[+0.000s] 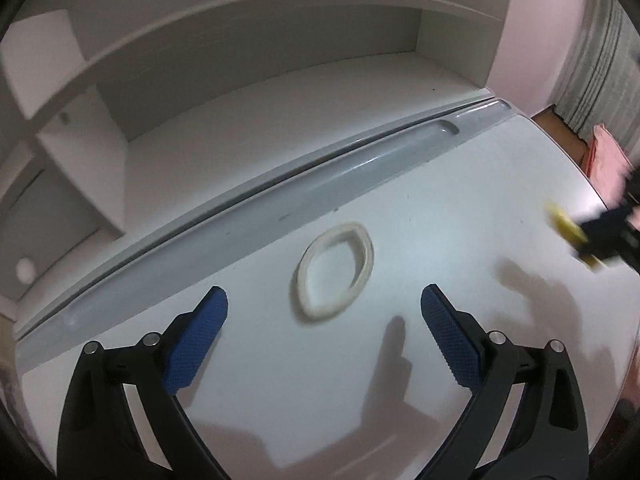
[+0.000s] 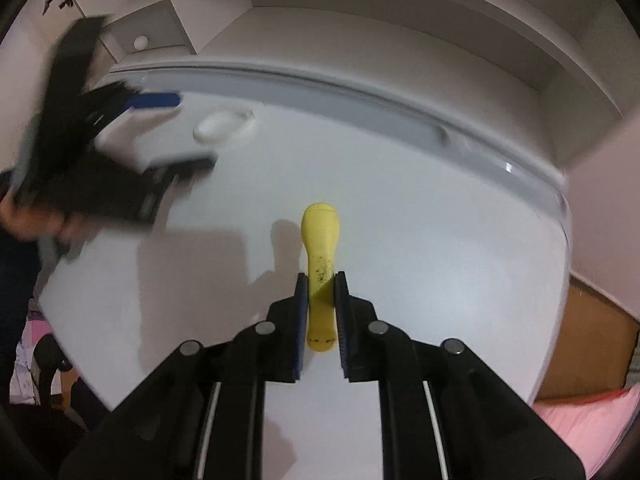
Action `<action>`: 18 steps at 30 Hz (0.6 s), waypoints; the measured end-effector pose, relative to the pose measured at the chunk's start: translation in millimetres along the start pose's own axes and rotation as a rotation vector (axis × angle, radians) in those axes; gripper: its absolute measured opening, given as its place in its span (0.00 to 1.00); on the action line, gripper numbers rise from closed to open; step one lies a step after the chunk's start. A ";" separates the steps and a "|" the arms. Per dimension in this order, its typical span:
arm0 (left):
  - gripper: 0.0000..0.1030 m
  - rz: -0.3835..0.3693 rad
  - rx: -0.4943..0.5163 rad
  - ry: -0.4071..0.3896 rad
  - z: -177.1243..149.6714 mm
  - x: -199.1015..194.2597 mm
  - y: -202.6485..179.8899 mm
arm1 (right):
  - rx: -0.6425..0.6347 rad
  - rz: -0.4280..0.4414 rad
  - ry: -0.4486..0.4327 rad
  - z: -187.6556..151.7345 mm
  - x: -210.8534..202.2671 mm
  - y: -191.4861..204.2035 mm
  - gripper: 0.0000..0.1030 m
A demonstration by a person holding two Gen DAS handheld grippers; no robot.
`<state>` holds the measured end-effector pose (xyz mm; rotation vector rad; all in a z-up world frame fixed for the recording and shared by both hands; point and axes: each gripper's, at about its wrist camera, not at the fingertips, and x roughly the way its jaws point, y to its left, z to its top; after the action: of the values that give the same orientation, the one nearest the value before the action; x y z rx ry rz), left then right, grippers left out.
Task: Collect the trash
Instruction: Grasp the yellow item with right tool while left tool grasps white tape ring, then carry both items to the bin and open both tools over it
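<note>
Right gripper (image 2: pixel 321 280) clamped on yellow banana-like piece (image 2: pixel 320 248); left gripper (image 1: pixel 324 300) spread wide above white ring (image 1: pixel 335 274), apparently untouched.

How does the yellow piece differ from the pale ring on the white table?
The yellow piece is long, solid and speckled; the pale ring is a hollow loop. The piece is clamped in the right gripper; the ring lies free before the open left gripper. Both are small.

Yellow peel (image 2: pixel 320 264) black-speckled; cream ring (image 1: pixel 335 275); white desk (image 1: pixel 400 360); blue textured fingers (image 1: pixel 450 334).
</note>
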<state>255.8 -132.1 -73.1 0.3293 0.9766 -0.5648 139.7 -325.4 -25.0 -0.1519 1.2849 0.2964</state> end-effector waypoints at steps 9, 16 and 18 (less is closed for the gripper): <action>0.38 0.016 0.003 0.022 2.9 3.3 -14.2 | 0.188 -0.014 -0.032 -137.2 -50.2 -48.9 0.13; 0.38 -0.136 0.067 -0.008 -18.2 -37.3 -125.2 | 0.462 -0.057 -0.159 -250.3 -69.6 -78.9 0.13; 0.38 -0.205 0.131 -0.023 -29.7 -52.2 -175.5 | 0.568 -0.085 -0.213 -300.6 -84.2 -92.9 0.13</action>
<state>109.9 -243.6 -46.7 0.3407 0.9592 -0.8207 -130.1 -507.7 -33.1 0.3016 1.1024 -0.1292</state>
